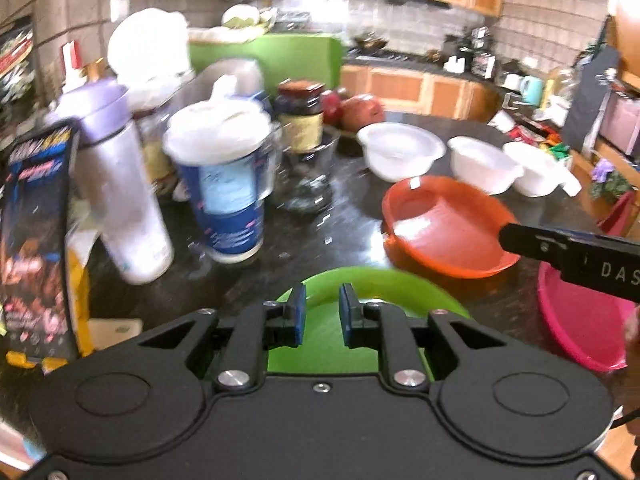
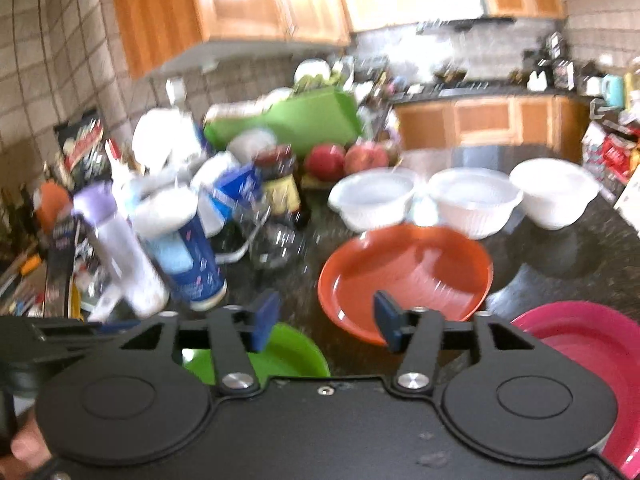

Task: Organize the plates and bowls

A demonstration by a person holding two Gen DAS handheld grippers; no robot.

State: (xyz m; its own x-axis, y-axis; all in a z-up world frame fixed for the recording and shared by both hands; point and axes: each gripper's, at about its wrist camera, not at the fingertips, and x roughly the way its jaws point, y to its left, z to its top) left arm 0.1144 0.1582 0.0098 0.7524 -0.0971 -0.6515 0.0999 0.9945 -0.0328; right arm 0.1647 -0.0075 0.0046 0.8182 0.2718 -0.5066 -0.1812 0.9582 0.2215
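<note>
On the dark stone counter lie a green plate (image 1: 384, 284), an orange plate (image 1: 444, 228) and a pink plate (image 1: 580, 320). Behind them stand three white bowls (image 1: 400, 152) (image 1: 480, 164) (image 1: 532, 172) in a row. My left gripper (image 1: 323, 308) hovers over the green plate, open by a narrow gap, with nothing between its pads. My right gripper (image 2: 326, 316) is open wide and empty above the counter, between the green plate (image 2: 292, 352) and the orange plate (image 2: 408, 272). The pink plate (image 2: 592, 344) lies to its right. One of the right gripper's fingers (image 1: 560, 246) crosses the orange plate's near edge.
Clutter fills the counter's left side: a purple-capped bottle (image 1: 120, 184), a blue cup (image 1: 224, 200) stuffed with white plastic, a glass bowl (image 1: 308, 176), a dark jar (image 1: 300, 116), red fruit (image 1: 360, 110) and a printed box (image 1: 36, 240). Cabinets and a stove line the back.
</note>
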